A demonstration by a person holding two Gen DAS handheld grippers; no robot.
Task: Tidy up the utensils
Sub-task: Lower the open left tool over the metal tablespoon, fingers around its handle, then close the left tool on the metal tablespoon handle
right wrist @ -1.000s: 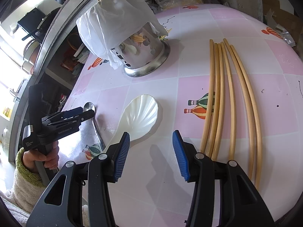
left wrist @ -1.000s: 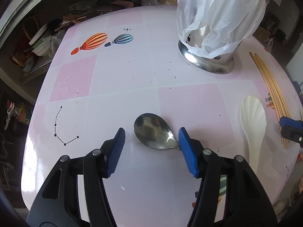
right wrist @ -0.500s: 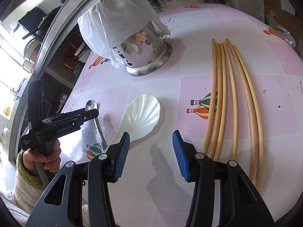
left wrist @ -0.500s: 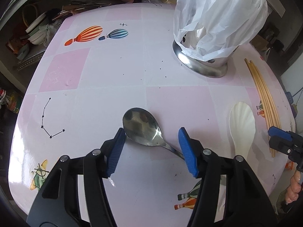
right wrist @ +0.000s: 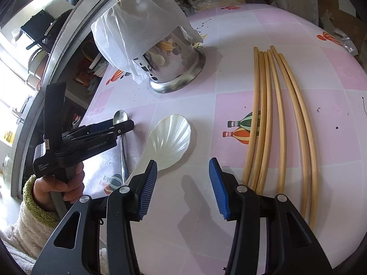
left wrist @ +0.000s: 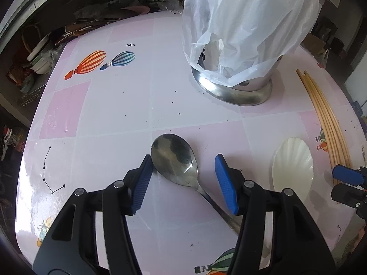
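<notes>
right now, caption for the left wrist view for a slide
Left tongs closing around the metal spoon on the pink table.

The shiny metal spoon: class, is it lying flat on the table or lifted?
Lying flat. The shiny metal spoon rests bowl-up on the pink checked table, between the closing left gripper, whose pads don't yet press it.

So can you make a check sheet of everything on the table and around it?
Surface: pink table with balloon pictures, dark specks.
Job's things: metal spoon lying flat; white shell spoon beside it; chopsticks in a loose row; steel holder upright, plastic bag draped over it.
Clutter: nothing else seen on the table.
Grippers: left gripper over the metal spoon, jaws closing, bowl between them, not clamped; right gripper open over bare table.
Cables: nothing seen.
Surroundings: crowded shelves with bowls and pans beyond the table edge.
</notes>
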